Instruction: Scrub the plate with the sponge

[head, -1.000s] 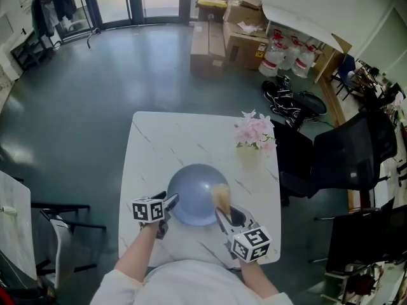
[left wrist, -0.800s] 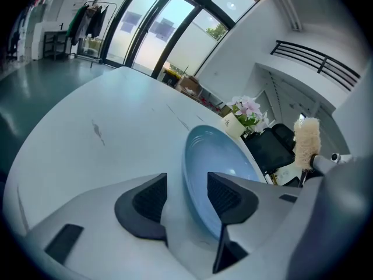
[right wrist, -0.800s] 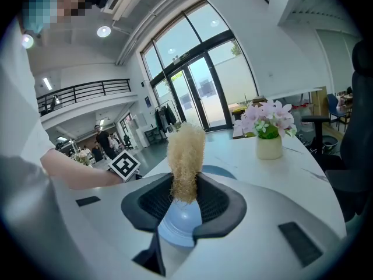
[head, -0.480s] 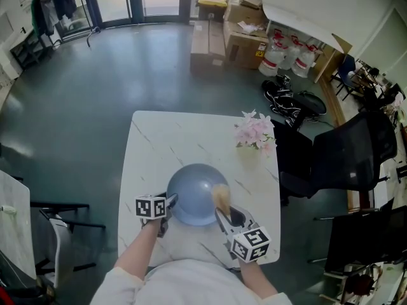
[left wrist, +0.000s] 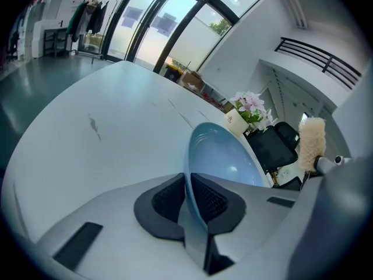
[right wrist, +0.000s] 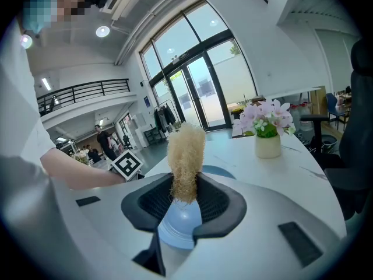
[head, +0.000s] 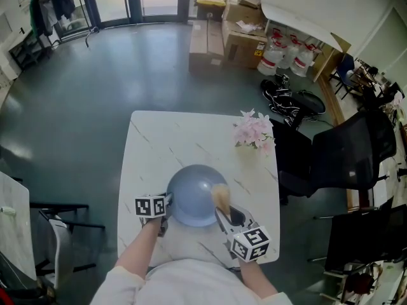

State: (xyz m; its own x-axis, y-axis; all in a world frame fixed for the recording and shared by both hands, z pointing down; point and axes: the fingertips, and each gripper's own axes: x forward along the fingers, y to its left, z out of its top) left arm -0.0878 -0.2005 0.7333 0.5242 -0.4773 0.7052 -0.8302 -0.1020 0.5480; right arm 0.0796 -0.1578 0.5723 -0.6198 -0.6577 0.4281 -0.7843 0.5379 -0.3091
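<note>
Plate (head: pixel 196 194): on table (head: pixel 191 138), toward its 6 o'clock edge | left gripper (head: pixel 168 202): jaws just closing, clamped on plate rim at 8 o'clock | right gripper (head: pixel 221 213): clenched on sponge (head: pixel 220 197), at plate's 3 o'clock rim

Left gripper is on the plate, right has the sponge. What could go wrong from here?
The jaws of the left gripper have just been closing on only the thin rim of the plate; scrubbing pressure might make it slip or pivot. The right gripper pinches the sponge near its rounded blue base, so it may twist in the jaws.
</note>
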